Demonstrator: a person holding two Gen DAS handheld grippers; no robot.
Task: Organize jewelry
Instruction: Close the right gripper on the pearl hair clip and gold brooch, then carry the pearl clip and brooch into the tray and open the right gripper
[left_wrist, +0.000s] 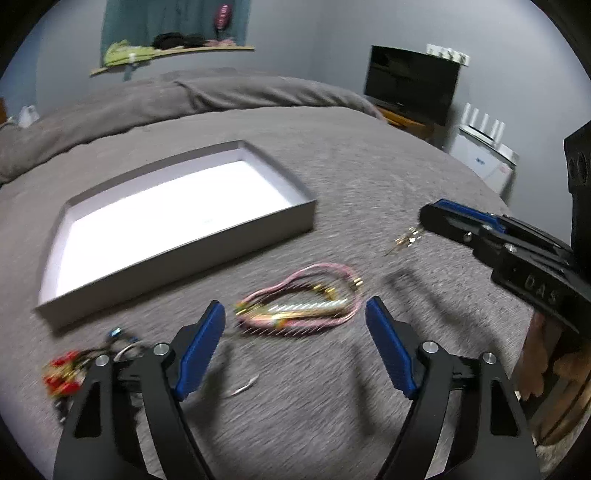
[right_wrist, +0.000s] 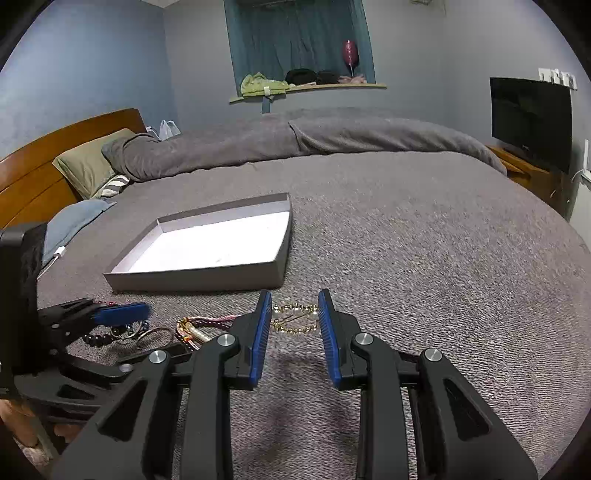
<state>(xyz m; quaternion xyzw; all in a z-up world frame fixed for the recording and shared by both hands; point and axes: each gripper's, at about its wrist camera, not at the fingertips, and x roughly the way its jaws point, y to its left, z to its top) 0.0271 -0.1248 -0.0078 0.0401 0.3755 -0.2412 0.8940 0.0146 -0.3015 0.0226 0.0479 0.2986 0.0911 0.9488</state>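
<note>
On the grey bedspread (right_wrist: 406, 229), near an open shallow box (right_wrist: 207, 275), lie a pink cord necklace (left_wrist: 303, 299), a gold-and-pearl bracelet (right_wrist: 295, 318) and, further left, blurred red and dark beads (left_wrist: 62, 376). The left gripper (left_wrist: 295, 339) stands wide apart, nothing between its blue pads, just short of the necklace. The right gripper (right_wrist: 294, 332) is part-open, with the bracelet at its tips, and whether it touches I cannot tell.

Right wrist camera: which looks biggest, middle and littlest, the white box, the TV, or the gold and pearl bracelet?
Largest to smallest as they look here:
1. white box
2. TV, though it stands farther away, so it may really be bigger
3. gold and pearl bracelet, clearly the littlest
</note>
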